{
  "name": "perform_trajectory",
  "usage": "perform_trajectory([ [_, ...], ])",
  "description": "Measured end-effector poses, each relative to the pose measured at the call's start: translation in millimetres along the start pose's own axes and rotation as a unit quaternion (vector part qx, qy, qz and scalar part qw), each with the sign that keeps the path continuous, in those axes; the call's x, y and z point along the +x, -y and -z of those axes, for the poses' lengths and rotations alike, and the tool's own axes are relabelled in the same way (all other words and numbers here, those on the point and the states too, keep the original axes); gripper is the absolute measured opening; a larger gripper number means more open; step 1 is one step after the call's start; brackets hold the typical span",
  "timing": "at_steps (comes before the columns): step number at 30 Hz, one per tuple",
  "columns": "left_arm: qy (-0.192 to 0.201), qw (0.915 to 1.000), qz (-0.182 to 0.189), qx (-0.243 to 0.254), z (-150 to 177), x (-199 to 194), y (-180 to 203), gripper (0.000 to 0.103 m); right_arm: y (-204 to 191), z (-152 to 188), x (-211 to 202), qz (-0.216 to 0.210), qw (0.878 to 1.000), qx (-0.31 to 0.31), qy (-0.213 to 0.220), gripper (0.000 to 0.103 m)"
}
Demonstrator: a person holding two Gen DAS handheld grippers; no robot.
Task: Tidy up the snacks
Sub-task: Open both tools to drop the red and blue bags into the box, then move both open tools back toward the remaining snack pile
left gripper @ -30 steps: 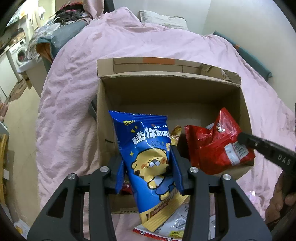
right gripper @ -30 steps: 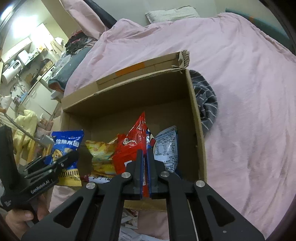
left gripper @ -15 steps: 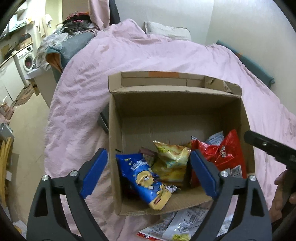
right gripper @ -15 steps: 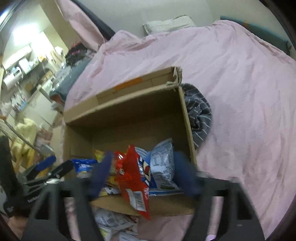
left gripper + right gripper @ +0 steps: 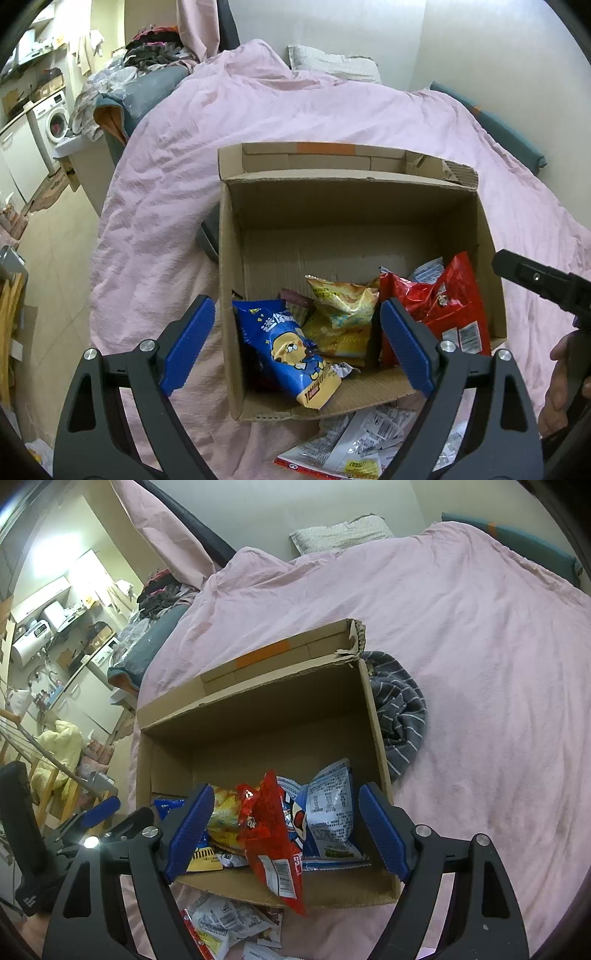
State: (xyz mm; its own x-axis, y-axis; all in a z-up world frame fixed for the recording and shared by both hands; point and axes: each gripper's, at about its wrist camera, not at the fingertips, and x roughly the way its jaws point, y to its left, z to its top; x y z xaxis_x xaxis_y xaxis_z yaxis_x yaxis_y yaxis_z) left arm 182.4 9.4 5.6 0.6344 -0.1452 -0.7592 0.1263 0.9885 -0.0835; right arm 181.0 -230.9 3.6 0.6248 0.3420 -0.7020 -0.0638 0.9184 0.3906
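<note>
An open cardboard box lies on a pink bedspread. In it rest a blue snack bag with a cartoon dog, a yellow bag and a red bag. My left gripper hangs open above the box's near left corner, its pads clear of the blue bag. My right gripper is open too; the red bag and a blue-and-white bag lie in the box between and beyond its fingers, untouched. The red bag droops over the box's near edge.
More snack packets lie on the bedspread in front of the box. A grey striped cloth is bunched against the box's right wall. A pillow sits at the bed's far end. A laundry area stands at left.
Both grippers have opened: the left let go of the blue bag and the right let go of the red bag. Both bags dropped into the box, and both grippers pulled back slightly.
</note>
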Motion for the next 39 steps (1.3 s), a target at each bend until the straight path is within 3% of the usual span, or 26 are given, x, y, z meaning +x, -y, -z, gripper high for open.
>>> perform_trajectory([
  [12, 0.026, 0.9991, -0.009, -0.031, 7, -39, -13, 0.090, -19, 17, -25, -0.004, 0.999, -0.035, 0.010, 0.083],
  [17, -0.002, 0.9994, 0.008, -0.033, 24, -45, -13, 0.096, -22, 34, -33, -0.018, 0.998, -0.055, 0.003, 0.083],
  [28, -0.005, 0.9999, 0.008, 0.007, 53, -71, 2, 0.096, -15, 72, -61, 0.029, 0.997, -0.064, -0.011, 0.084],
  [39, -0.027, 0.9994, -0.006, -0.021, 78, -82, -11, 0.096, 7, 85, -82, 0.043, 0.999, -0.022, -0.009, 0.084],
])
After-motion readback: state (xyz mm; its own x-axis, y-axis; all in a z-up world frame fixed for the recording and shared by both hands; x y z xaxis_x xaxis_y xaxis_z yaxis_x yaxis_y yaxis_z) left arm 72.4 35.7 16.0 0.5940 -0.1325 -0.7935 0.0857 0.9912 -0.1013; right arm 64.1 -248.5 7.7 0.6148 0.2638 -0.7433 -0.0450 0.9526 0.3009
